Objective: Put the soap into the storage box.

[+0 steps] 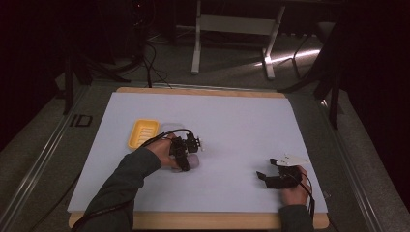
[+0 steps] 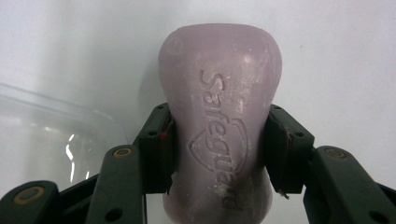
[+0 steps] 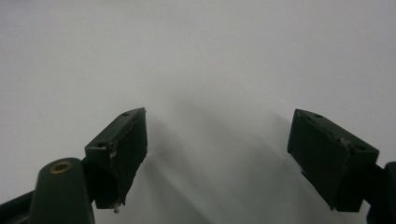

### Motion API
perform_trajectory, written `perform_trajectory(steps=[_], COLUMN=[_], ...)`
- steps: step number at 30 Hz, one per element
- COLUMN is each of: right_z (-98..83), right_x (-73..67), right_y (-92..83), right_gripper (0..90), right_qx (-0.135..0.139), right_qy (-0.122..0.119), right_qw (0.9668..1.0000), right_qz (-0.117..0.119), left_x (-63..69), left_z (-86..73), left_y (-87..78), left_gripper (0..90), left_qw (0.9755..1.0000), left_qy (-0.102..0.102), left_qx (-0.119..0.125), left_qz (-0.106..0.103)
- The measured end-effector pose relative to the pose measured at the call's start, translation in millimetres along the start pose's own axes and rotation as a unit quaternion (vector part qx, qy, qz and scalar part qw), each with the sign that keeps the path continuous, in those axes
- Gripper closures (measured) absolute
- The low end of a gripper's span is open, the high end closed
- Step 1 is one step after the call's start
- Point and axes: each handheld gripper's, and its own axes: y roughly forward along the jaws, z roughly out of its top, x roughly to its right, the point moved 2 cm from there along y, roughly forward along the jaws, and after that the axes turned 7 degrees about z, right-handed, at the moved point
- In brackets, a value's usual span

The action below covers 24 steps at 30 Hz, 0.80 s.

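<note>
Soap bar (image 2: 219, 135), waxy lilac, waisted and embossed, pinched by left tool (image 2: 219, 154)

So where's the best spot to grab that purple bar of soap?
Across its narrow waist, as the left gripper does now: the soap bar pinches in mid-length, so pads on its two long sides seat in the hollows. Come in along its length, lying flat on the table.

From my remote station I see a wooden table (image 1: 203, 92) topped with a pale sheet (image 1: 232, 121), standing on grey carpet floor (image 1: 227, 63). Beyond it stands a white desk frame (image 1: 232, 29); black cables (image 1: 150, 63) trail at left. A streak of light (image 1: 290, 55) crosses the floor in the dark room.
</note>
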Motion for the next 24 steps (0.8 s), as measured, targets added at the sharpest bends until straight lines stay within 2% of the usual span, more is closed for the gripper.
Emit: perform_trajectory(steps=[11, 16, 18, 24], right_z=[0.0, 0.0, 0.0, 0.0], right_x=[-0.1, -0.4, -0.5, -0.4], right_y=[0.0, 0.1, 0.0, 0.0], right_gripper=[19.6, 19.6, 19.6, 19.6], right_qx=[-0.001, -0.001, -0.001, -0.001], right_qy=[-0.001, -0.001, -0.001, -0.001], right_qw=[1.0, 1.0, 1.0, 1.0], right_qz=[0.0, -0.001, -0.001, -0.001], left_x=[-12.0, -16.6, -18.6, -21.7], left_z=[-11.9, -16.1, -19.1, -22.1], left_y=[-10.7, -13.0, -13.4, -15.4], left_gripper=[50.1, 50.1, 50.1, 50.1], left_qw=[0.9998, 0.9996, 0.9993, 0.9993], left_qy=[-0.02, -0.027, -0.036, -0.037], left_qx=[-0.002, -0.004, -0.002, -0.005], left_qz=[0.009, 0.006, 0.007, 0.009])
